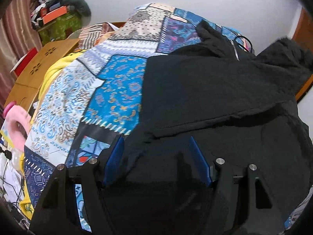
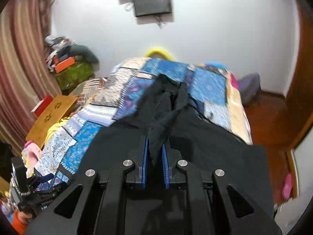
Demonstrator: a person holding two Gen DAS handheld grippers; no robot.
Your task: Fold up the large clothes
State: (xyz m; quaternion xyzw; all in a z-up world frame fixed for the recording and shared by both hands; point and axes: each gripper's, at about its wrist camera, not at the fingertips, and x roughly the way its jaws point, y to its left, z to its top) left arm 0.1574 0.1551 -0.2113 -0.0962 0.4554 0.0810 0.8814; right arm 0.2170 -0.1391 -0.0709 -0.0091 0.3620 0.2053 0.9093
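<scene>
- Left wrist view: blue-padded fingers [image 1: 115, 156] of the left tool [image 1: 156, 143] are standing wide apart right up front, gripping nothing, with the black garment [image 1: 215, 90] lying loose beneath and between them.
- That garment is spreading across the right half of the bed, its folded upper layer making a long edge that is running across just beyond the fingertips.
- A zipper [image 1: 235, 51] is showing near the garment's far end, beside a fuzzy black part that is sticking up at the right.
- Underneath, the patchwork bedspread [image 1: 117, 90] is covering the bed in blue and white panels.
- Off to the left, a wooden folding table [image 1: 39, 66] is sitting beside the bed, with a green box [image 1: 60, 27] of clutter further back against the curtain [image 1: 13, 31].
- Right wrist view: the right tool [image 2: 155, 146] is nearly closed, its blue pads pinching a bunched strip of the black garment [image 2: 160, 117] that is rising between them.
- Beyond the pinch, the fabric is trailing away over the bedspread [image 2: 207, 86] toward the far wall.
- The left tool [image 2: 39, 180] is peeking in at the lower left edge, too small here to judge.
- A dark screen [image 2: 152, 2] is hanging on the wall above.
</scene>
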